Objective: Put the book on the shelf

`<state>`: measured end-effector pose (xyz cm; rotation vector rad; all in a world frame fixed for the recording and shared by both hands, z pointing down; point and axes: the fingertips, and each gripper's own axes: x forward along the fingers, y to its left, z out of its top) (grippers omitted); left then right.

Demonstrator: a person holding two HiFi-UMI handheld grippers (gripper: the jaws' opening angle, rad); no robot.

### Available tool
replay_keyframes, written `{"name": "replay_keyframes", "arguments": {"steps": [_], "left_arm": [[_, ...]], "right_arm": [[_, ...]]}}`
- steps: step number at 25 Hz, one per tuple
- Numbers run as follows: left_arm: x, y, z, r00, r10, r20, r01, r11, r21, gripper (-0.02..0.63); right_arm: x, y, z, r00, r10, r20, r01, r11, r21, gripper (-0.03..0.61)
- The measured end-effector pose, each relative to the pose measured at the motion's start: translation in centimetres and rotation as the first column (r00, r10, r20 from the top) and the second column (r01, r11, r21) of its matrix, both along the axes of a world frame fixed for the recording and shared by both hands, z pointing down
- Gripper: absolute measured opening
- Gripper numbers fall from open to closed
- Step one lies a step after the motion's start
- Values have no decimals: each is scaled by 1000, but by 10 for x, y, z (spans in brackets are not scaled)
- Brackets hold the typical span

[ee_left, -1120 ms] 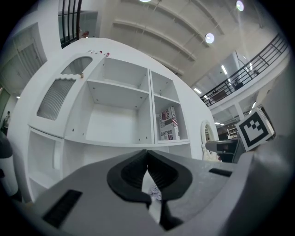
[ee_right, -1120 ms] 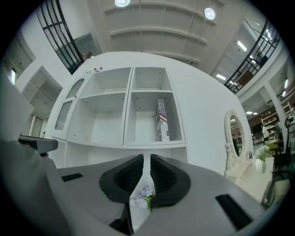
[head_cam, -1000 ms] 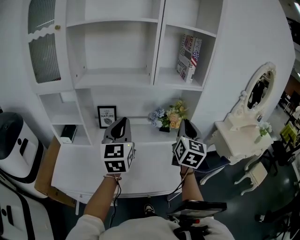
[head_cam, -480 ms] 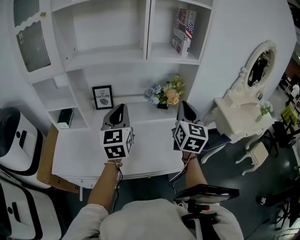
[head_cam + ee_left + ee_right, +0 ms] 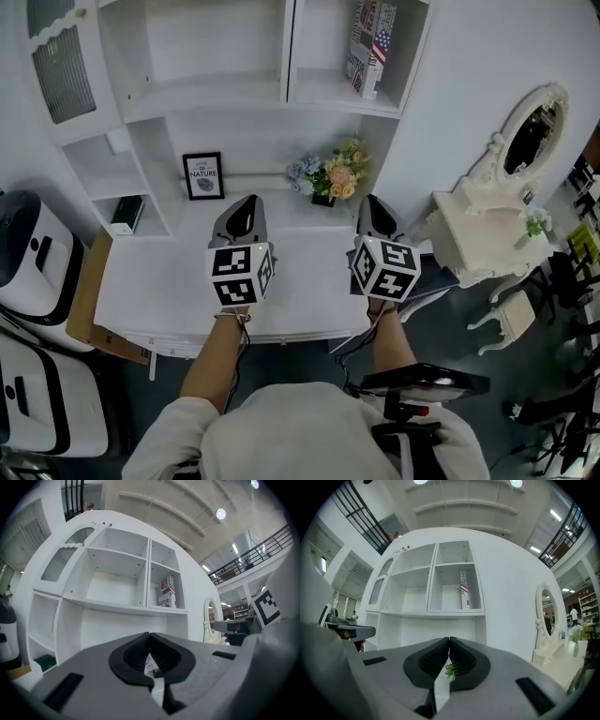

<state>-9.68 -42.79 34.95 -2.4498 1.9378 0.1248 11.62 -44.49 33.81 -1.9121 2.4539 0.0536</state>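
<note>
Book [image 5: 372, 39] stands upright in the upper right compartment of the shelf [image 5: 330, 99], well apart from both tools. Left gripper [image 5: 150, 637]: jaws closed tip to tip, nothing held. Right gripper [image 5: 449, 639]: jaws likewise pressed together, empty. Both hover side by side above the white desk [image 5: 159, 281], pointing toward the shelf unit. Judgement: the placing step looks complete and the task is at its end. The next move calls only for keeping clear of the flowers [image 5: 330, 176] while retreating.
</note>
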Motion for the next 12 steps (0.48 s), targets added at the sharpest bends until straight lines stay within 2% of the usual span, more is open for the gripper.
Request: {"name": "replay_keyframes", "arguments": {"steps": [7,12], "left_arm": [[19,8,-1,999,-28,24,28,999,25,8],[25,11,0,999,-31,29,30,999,22,8]], "right_arm": [[24,-2,1,1000,-16,3,16,1000,3,25],[42,0,4,1000,14,28,-13,1000,-18,25]]}}
